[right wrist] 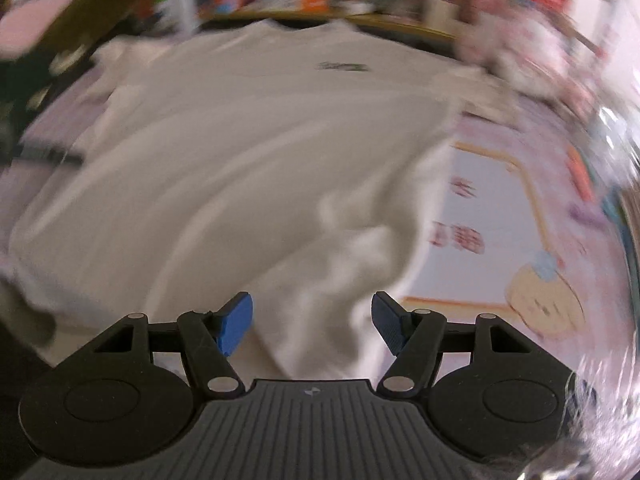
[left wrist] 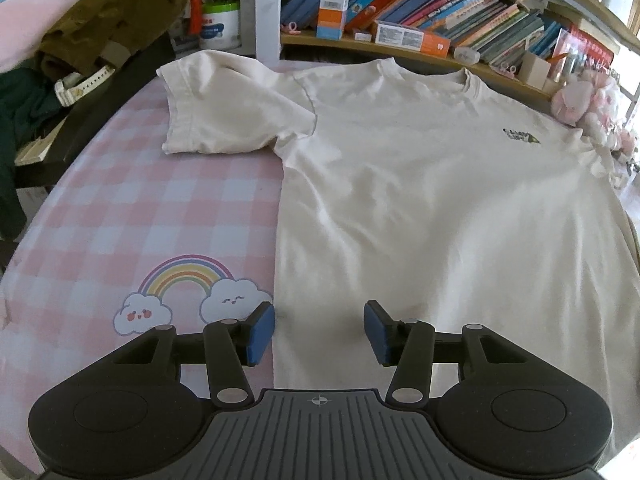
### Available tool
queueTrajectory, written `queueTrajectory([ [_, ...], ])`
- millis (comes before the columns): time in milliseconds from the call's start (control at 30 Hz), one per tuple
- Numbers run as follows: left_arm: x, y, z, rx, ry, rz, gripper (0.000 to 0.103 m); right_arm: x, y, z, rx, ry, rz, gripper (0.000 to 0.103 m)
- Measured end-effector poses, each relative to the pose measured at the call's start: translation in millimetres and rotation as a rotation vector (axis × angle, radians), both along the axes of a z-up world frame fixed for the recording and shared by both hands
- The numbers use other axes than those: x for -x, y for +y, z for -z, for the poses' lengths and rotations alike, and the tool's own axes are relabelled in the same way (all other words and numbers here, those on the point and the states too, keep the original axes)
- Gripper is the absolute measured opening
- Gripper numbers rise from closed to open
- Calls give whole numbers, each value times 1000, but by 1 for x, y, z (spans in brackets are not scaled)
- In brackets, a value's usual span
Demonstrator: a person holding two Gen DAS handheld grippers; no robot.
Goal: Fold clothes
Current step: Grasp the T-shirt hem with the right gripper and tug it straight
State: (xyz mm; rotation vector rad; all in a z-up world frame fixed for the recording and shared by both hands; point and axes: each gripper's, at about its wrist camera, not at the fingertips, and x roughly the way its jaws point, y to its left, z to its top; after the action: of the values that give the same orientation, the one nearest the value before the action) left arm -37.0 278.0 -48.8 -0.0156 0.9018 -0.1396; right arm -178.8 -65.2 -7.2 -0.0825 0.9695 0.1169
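A white T-shirt [left wrist: 420, 184] lies spread flat, front up, on a pink checked tablecloth [left wrist: 132, 208], collar towards the far side. One short sleeve [left wrist: 224, 108] sticks out to the left. My left gripper [left wrist: 319, 334] stands open just above the shirt's near left side edge; its blue pads [left wrist: 260, 334] press on nothing. The right wrist view is motion-blurred. There the shirt [right wrist: 240, 152] fills the middle, with a rumpled ridge [right wrist: 352, 248] near its right edge. My right gripper [right wrist: 312, 324] hangs open over that near right part, gripping nothing.
A bookshelf [left wrist: 440, 12] packed with books and boxes runs along the far side. At the left, an olive garment [left wrist: 112, 16] and a white watch [left wrist: 80, 84] rest on dark furniture. Pink plush toys [left wrist: 588, 104] crowd the far right. A printed mat [right wrist: 520, 240] lies right of the shirt.
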Motion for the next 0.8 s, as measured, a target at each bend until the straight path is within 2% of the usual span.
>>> queueTrajectory([
  [100, -1, -2, 1, -13, 1, 8, 48, -9, 18, 13, 50, 32, -76, 62],
  [133, 0, -2, 1, -16, 1, 8, 48, -12, 20, 17, 64, 43, -78, 57],
  [167, 0, -3, 1, -20, 1, 12, 48, -14, 21, 21, 75, 58, -68, 35],
  [233, 0, -4, 1, -29, 3, 20, 49, -14, 15, 22, 61, 59, -30, 7],
  [300, 0, -5, 0, -37, 8, 29, 49, -7, 1, 9, 28, 17, 61, 6],
  [400, -1, -5, 0, -33, 11, 34, 49, 27, -48, -25, -89, -76, 353, 6],
  [467, 0, -5, 0, -35, 8, 36, 49, 50, -82, -30, -135, -38, 561, 6],
  [533, 0, -6, 1, -40, 6, 41, 49, 64, -107, -16, -160, 86, 689, 10],
  [600, 0, -6, 1, -43, 5, 49, 49, 70, -119, 5, -111, 206, 695, 12],
  [633, 1, -6, 0, -42, 5, 54, 49, 71, -119, 8, -82, 226, 675, 21],
  [667, 1, -5, 0, -39, 6, 55, 49, 72, -118, 11, -53, 246, 654, 35],
  [700, 1, -5, 0, -34, 7, 56, 49, 73, -118, 13, -28, 260, 633, 38],
  [800, 0, -4, 0, -27, 8, 52, 49, 68, -111, -5, -45, 137, 551, 49],
])
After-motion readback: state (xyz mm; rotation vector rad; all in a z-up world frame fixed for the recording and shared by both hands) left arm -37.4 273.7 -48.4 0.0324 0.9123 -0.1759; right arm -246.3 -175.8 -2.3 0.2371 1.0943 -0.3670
